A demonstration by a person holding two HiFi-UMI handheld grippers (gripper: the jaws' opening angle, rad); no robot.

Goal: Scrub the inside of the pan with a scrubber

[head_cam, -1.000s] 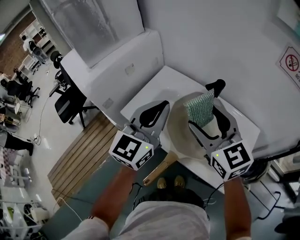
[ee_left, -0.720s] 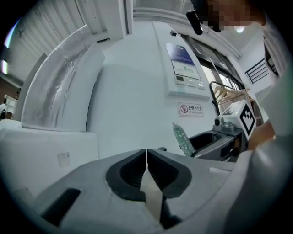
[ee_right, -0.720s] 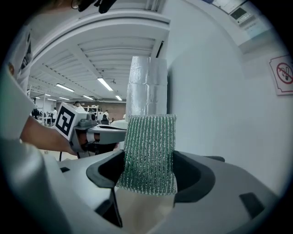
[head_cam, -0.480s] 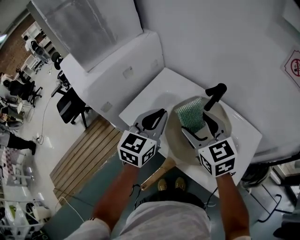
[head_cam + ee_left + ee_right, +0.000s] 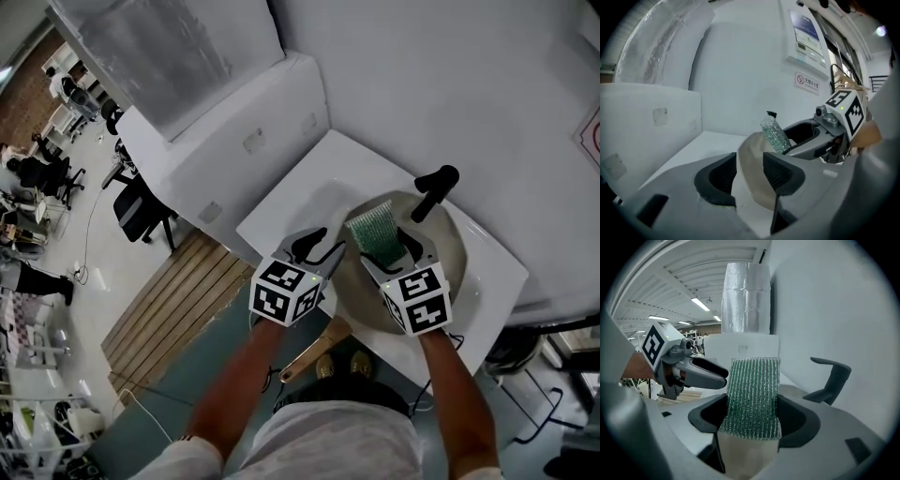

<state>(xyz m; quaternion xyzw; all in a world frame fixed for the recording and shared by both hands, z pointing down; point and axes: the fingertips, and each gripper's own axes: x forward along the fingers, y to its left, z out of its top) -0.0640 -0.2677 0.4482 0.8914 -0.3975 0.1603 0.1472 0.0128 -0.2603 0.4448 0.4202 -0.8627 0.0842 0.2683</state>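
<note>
Pinching the green scrubber (image 5: 753,392) flat between its two pads, the right gripper (image 5: 753,414) has the cloth upright, with most of it standing clear above the jaws and its lower edge hanging just under them, over the pale inside of the pan (image 5: 455,258). Whether that lower edge touches the pan's floor cannot be told from any view. Just beside it the left gripper (image 5: 749,174) has its jaws opening. The pan's near wall rises between them, but the pads do not look pressed on it, so the pan is not clamped. The pan sits on the white table (image 5: 300,202), close to the near edge. Its wooden handle (image 5: 314,345) pokes out over that edge towards the person, and a black upright piece (image 5: 431,190) rises at its far rim. The inside looks plain and dry, with no suds, streaks or wet marks to show where scrubbing has reached. My judgement is that the preparation is done, since the scrubber is in hand and brought over the pan. The work itself is likely all left: steadying the pan, pressing the scrubber down and rubbing it round the floor and walls.
</note>
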